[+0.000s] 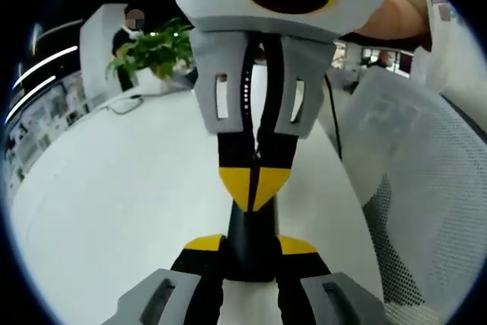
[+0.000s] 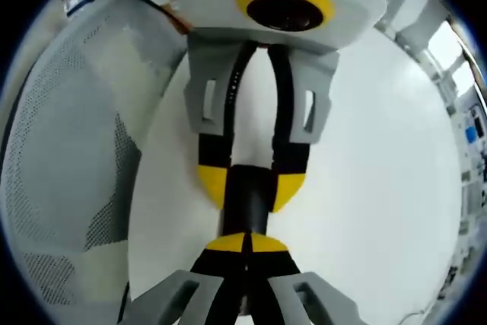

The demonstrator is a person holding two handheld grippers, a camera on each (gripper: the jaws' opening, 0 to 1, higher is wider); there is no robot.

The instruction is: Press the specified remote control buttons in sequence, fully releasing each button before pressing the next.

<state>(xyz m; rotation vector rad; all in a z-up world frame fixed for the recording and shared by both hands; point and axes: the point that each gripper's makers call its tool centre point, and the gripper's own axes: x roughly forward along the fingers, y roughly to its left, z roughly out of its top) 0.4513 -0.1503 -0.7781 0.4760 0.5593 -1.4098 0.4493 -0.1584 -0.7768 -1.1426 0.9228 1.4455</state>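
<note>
A slim black remote control [image 1: 249,227] is clamped between the yellow tips of my left gripper [image 1: 251,246], which is shut on it above the white table [image 1: 129,188]. My right gripper [image 1: 255,184] faces it from the far side, shut, with its joined yellow tips resting on the remote's far end. In the right gripper view, my right gripper [image 2: 243,243] is shut at the bottom, its tips against the remote [image 2: 247,203], and my left gripper [image 2: 249,180] holds the remote from above. The buttons are hidden.
A white mesh chair [image 1: 426,211] [image 2: 68,150] stands close beside the table edge. A potted green plant [image 1: 156,47] sits at the table's far end, with a person [image 1: 129,32] behind it. A hand [image 1: 396,17] holds the right gripper.
</note>
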